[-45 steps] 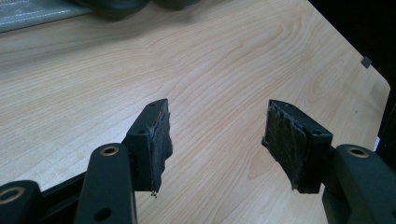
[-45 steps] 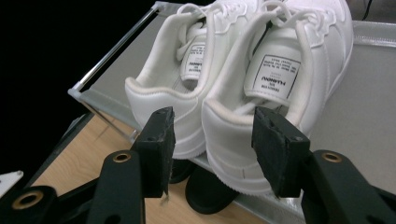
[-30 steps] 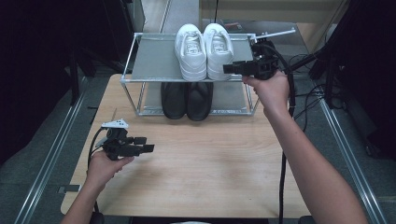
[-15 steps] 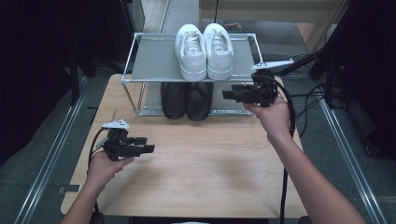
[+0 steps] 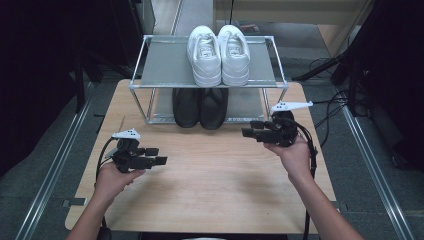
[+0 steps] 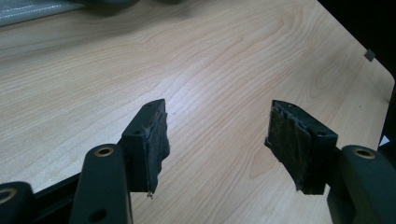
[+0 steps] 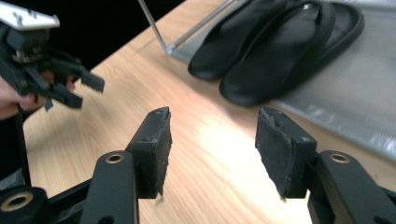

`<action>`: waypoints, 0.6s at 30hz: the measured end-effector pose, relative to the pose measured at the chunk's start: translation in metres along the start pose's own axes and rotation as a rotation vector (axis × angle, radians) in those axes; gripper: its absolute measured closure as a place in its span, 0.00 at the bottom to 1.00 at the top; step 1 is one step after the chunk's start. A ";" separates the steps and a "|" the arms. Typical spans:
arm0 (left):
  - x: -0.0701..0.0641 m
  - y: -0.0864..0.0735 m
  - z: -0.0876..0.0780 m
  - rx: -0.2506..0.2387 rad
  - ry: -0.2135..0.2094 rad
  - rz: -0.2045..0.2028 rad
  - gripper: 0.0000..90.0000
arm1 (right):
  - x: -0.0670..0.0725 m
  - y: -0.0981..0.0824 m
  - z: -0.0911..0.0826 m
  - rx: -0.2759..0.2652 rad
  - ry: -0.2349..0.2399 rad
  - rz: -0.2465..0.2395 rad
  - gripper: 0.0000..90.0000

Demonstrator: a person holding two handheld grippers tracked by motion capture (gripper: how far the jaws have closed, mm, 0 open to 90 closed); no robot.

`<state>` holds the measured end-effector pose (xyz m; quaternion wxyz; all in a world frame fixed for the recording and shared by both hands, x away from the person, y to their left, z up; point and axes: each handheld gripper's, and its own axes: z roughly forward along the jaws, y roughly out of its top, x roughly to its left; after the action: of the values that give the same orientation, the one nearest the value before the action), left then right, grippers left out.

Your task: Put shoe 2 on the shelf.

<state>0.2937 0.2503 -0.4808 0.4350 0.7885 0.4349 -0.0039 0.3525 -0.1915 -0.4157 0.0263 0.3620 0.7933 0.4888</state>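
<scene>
The black slippers are sitting side by side on the rack's lower shelf, plain, matte, toes toward the table edge. The right gripper is hovering just beside them, jaws apart and empty after opening up; the left gripper is gaping too, well off over bare table.

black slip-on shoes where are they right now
In the high view the pair of black slip-on shoes sits side by side on the lower shelf of the metal two-tier rack, directly beneath the white sneakers, at the wooden table's far edge.
</scene>
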 end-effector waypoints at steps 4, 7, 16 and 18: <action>0.000 0.000 0.000 -0.003 0.001 0.001 0.42 | -0.004 -0.022 0.001 0.004 0.001 0.006 0.52; -0.001 0.000 0.000 -0.004 -0.004 0.004 0.42 | -0.007 -0.033 0.001 0.002 0.001 0.013 0.52; 0.000 0.000 0.002 0.000 -0.004 0.001 0.40 | -0.009 -0.054 0.001 0.012 -0.022 -0.021 0.52; 0.001 0.000 0.002 -0.003 -0.006 0.006 0.40 | -0.010 -0.059 0.001 0.029 -0.032 -0.026 0.51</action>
<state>0.2952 0.2489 -0.4823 0.4375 0.7891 0.4313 -0.0043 0.3282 -0.2117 -0.4662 0.0402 0.3599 0.8043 0.4712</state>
